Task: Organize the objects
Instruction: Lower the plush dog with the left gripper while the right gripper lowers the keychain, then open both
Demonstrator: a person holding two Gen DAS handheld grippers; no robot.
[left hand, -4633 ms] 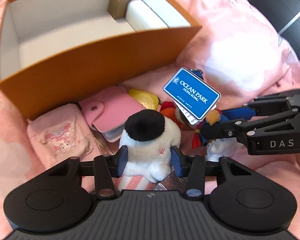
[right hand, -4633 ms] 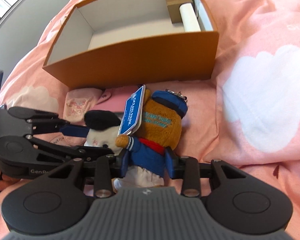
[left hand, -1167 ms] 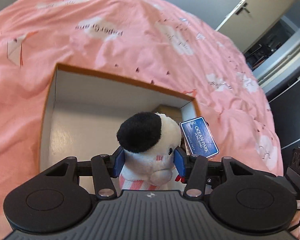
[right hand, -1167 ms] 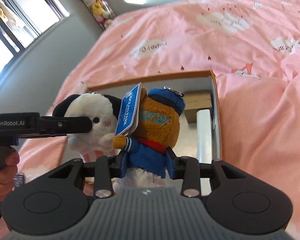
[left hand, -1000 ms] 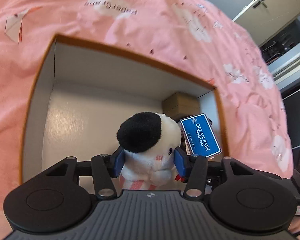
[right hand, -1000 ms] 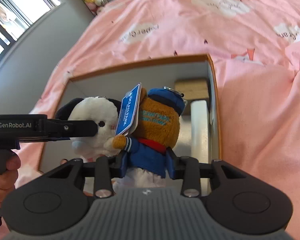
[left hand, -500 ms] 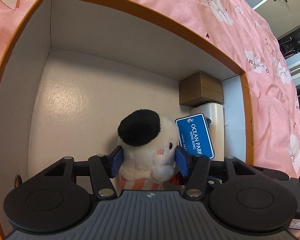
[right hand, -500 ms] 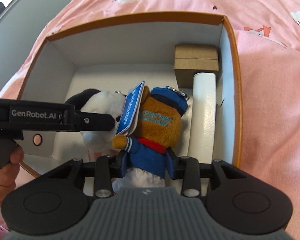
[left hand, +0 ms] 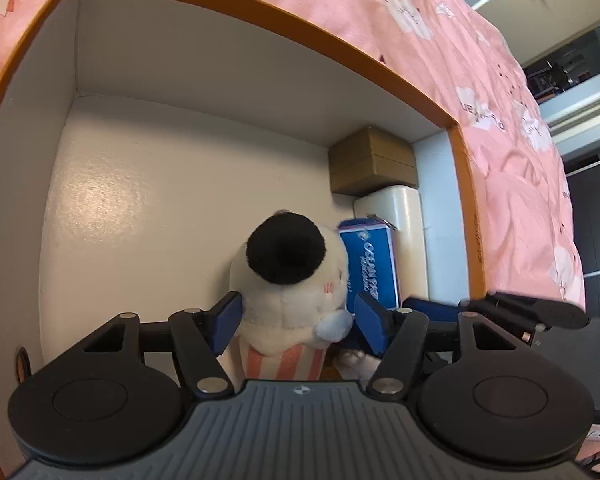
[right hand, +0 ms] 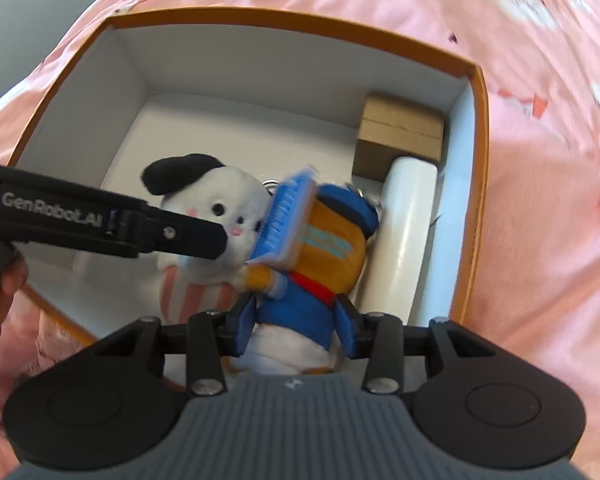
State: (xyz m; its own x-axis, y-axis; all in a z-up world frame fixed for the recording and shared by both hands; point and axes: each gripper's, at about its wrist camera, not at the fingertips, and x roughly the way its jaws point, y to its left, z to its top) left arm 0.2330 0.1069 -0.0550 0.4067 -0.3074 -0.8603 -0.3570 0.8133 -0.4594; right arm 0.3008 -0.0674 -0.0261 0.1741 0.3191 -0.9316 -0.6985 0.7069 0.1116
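From your left wrist view, your left gripper (left hand: 298, 316) stands released around the fluffy white plush dog (left hand: 290, 280), whose body sits inside the orange box (left hand: 260, 4), left of the stiff brown carton (left hand: 374, 166) and the smooth white cylinder (left hand: 404, 216). That toy looks delivered.

From your right wrist view, your right gripper (right hand: 296, 330) seems loosened around the brown plush bear (right hand: 320, 256) in blue felt, though blur hides the contact. It rests inside the orange box, between dog and cylinder. Withdrawing remains.
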